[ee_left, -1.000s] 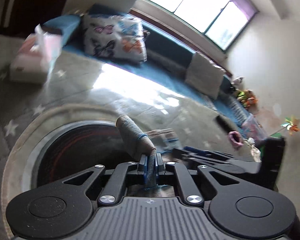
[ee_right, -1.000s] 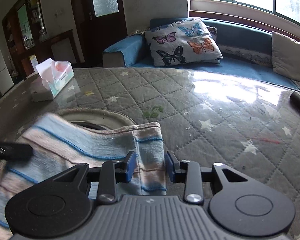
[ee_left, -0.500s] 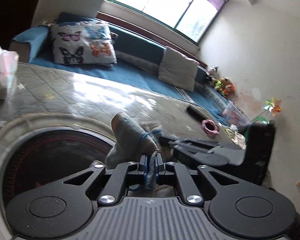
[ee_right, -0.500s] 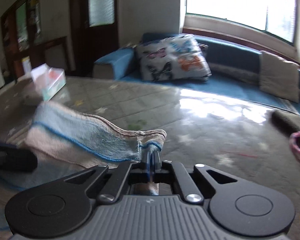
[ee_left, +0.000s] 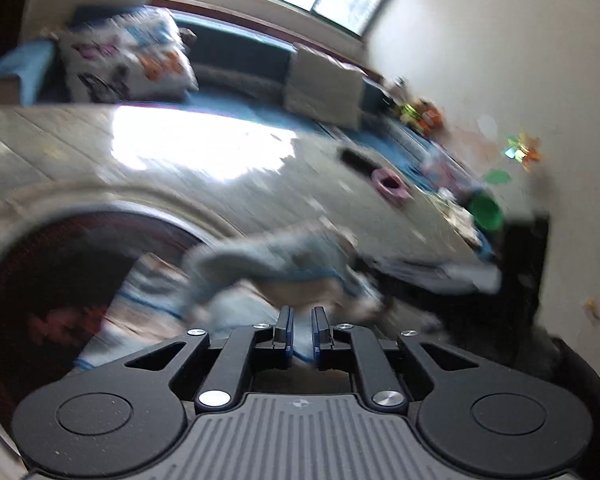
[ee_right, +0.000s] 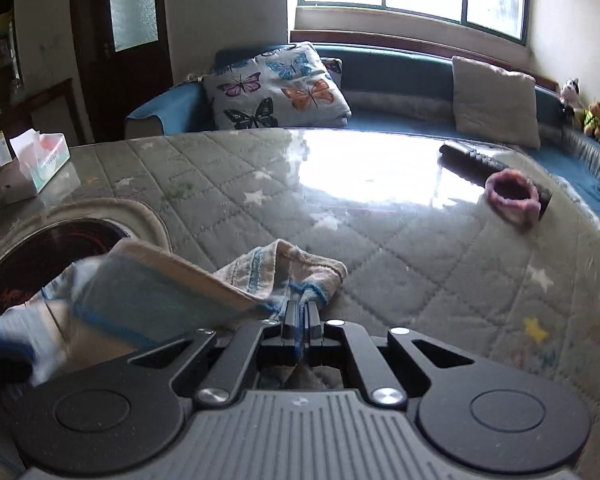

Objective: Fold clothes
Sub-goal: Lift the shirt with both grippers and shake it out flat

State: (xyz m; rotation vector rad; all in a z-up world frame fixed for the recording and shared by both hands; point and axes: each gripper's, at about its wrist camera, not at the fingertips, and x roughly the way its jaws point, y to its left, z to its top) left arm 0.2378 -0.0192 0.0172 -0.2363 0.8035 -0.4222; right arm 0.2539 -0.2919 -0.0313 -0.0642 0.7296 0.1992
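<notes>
Left tool [ee_left: 301, 330] has just let go: its jaws, clamped on the striped cloth [ee_right: 172, 288] half a second ago, now stand apart with fabric loose between them, so this fold looks laid down. Right tool [ee_right: 301, 326] stays clenched on the cloth's corner, low over the bench [ee_right: 380, 216]; cloth lies at 9 o'clock from it, by the dark round inset [ee_right: 40, 248].

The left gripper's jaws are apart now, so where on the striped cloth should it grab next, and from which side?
Probably the blue-trimmed hem of the striped cloth, on its free end away from the right gripper, which is clamped on one corner. Bring the left gripper in low from the cloth's left side; the hem there lifts off the table, giving the fingers a thin edge.
</notes>
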